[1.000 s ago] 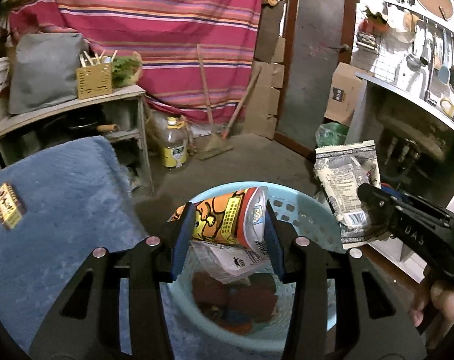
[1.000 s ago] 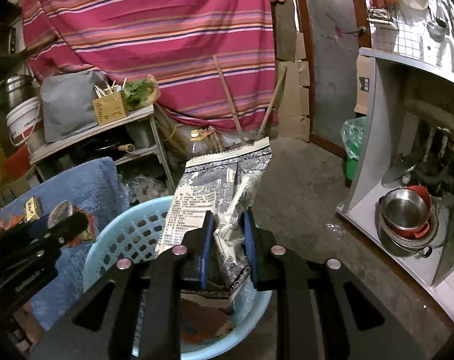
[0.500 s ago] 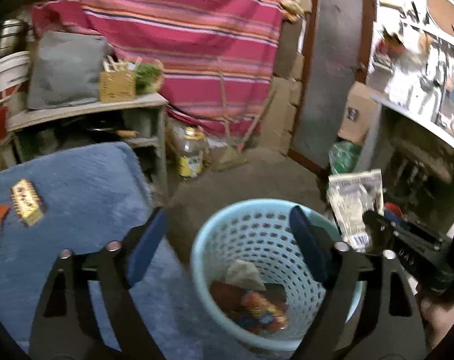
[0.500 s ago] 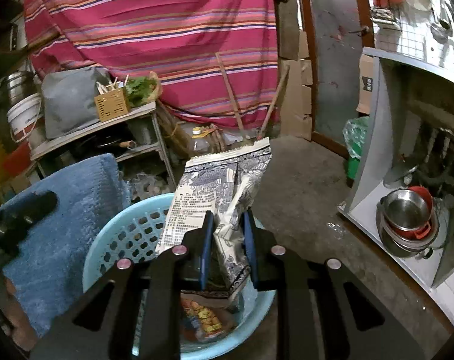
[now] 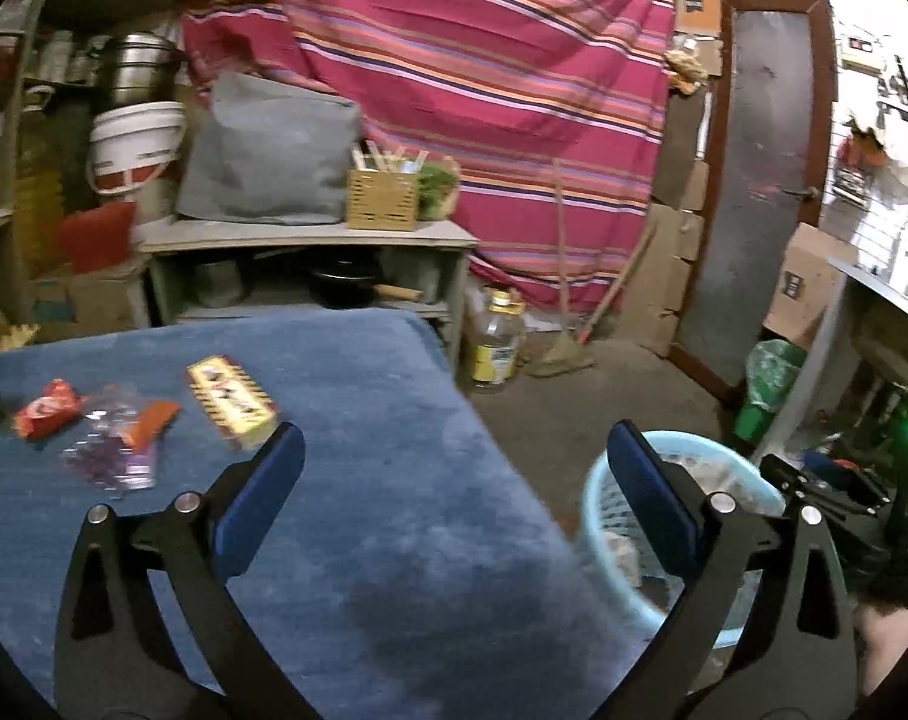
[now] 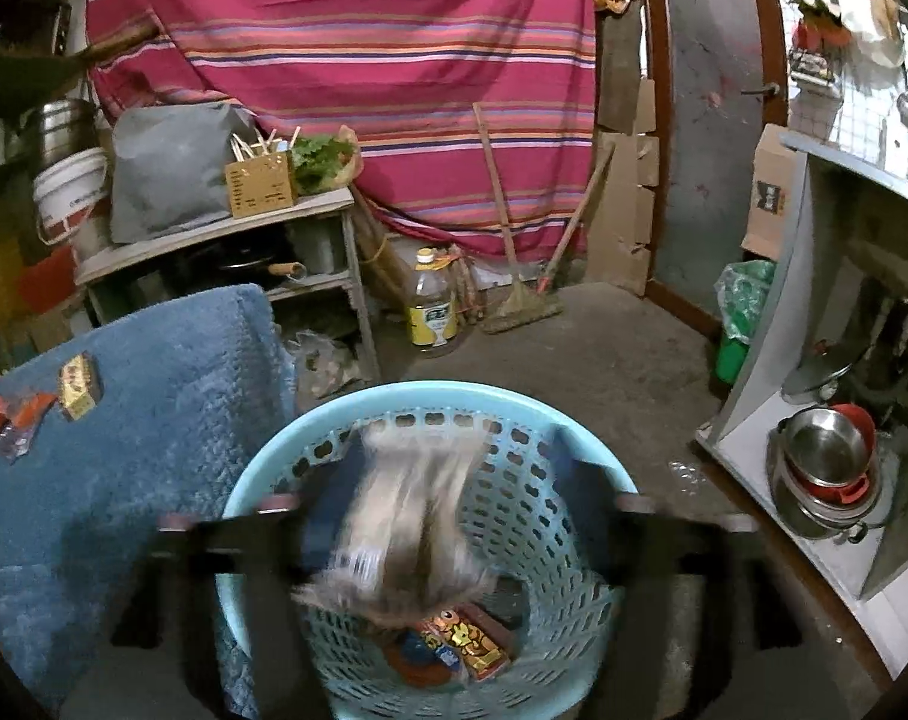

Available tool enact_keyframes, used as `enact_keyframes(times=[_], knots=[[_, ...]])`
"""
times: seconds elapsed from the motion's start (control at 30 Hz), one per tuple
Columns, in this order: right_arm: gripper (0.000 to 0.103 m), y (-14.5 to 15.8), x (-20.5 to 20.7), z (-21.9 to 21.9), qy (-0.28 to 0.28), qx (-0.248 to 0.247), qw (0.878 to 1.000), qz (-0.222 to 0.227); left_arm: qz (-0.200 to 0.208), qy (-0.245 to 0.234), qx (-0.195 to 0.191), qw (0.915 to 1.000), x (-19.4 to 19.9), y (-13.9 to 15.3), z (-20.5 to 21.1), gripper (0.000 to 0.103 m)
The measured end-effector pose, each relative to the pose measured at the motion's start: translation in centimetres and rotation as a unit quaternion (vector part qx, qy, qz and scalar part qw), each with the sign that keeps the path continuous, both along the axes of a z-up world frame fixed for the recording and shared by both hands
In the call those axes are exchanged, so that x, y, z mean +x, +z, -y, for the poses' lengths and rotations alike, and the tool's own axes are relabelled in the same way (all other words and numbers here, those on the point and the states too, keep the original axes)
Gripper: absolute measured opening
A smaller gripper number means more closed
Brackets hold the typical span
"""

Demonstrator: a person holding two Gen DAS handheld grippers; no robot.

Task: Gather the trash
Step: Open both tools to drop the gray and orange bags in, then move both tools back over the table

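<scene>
Trash lies in two places: some on the blue surface (image 5: 394,510), some in the pale blue basket (image 6: 310,444) on the floor by its right edge. The left hand-held gripper (image 5: 454,480) hangs over the surface with nothing between its blue pads (image 5: 256,510), its jaws opening to their widest. Near the surface's far left corner lie a yellow box (image 5: 229,399), a red wrapper (image 5: 43,414), a clear purple wrapper (image 5: 109,456) and an orange wrapper (image 5: 151,420), close together. The right hand-held gripper (image 6: 454,516) is above the basket, blurred, its jaws opening, with the grey printed bag (image 6: 406,522) between them but free of the pads and smeared over the basket's mouth. At the basket's bottom lies an orange and yellow packet (image 6: 469,639) among other bits. Beyond the surface's far edge stands a grey shelf (image 5: 310,237) with a wooden box (image 5: 382,201).
</scene>
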State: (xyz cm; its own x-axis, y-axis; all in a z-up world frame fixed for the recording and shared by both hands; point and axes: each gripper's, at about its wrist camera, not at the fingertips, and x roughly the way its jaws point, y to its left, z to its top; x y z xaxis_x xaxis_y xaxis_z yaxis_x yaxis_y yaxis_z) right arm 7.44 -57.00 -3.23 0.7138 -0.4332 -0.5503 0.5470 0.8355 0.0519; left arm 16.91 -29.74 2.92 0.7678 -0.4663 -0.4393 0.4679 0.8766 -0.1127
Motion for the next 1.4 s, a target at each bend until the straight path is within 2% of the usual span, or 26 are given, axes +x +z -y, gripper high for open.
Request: enact_keyframes(times=[0.07, 0.13, 0.3, 0.57, 0.8, 1.03, 1.4], knots=[[0.074, -0.2, 0.4, -0.4, -0.010, -0.014, 1.000, -0.011, 0.002, 0.015, 0.003, 0.9999, 0.3, 0.1, -1.6, 0.098], [0.080, -0.4, 0.6, -0.7, -0.011, -0.016, 1.000, -0.018, 0.003, 0.028, 0.007, 0.9996, 0.5, 0.2, -3.2, 0.098], [0.092, 0.5, 0.2, -1.9, -0.008, -0.016, 1.000, -0.001, 0.022, 0.053, 0.020, 0.9982, 0.5, 0.7, -6.6, 0.098], [0.093, 2.8, 1.0, -6.7, 0.040, -0.028, 0.998, 0.033, 0.032, 0.089, 0.040, 0.9947, 0.5, 0.8, -11.9, 0.098], [0.093, 4.5, 2.7, -13.4, 0.117, -0.022, 0.991, 0.066, 0.052, 0.128, 0.056, 0.9888, 0.3, 1.1, -15.8, 0.098], [0.093, 4.2, 5.1, -20.6, 0.186, -0.050, 0.979, 0.061, 0.051, 0.184, 0.039, 0.9809, 0.9, 1.6, -21.5, 0.098], [0.094, 2.6, 8.8, -28.3, 0.249, -0.070, 0.966, 0.030, 0.036, 0.242, 0.073, 0.9668, 2.5, -0.4, -28.9, 0.098]])
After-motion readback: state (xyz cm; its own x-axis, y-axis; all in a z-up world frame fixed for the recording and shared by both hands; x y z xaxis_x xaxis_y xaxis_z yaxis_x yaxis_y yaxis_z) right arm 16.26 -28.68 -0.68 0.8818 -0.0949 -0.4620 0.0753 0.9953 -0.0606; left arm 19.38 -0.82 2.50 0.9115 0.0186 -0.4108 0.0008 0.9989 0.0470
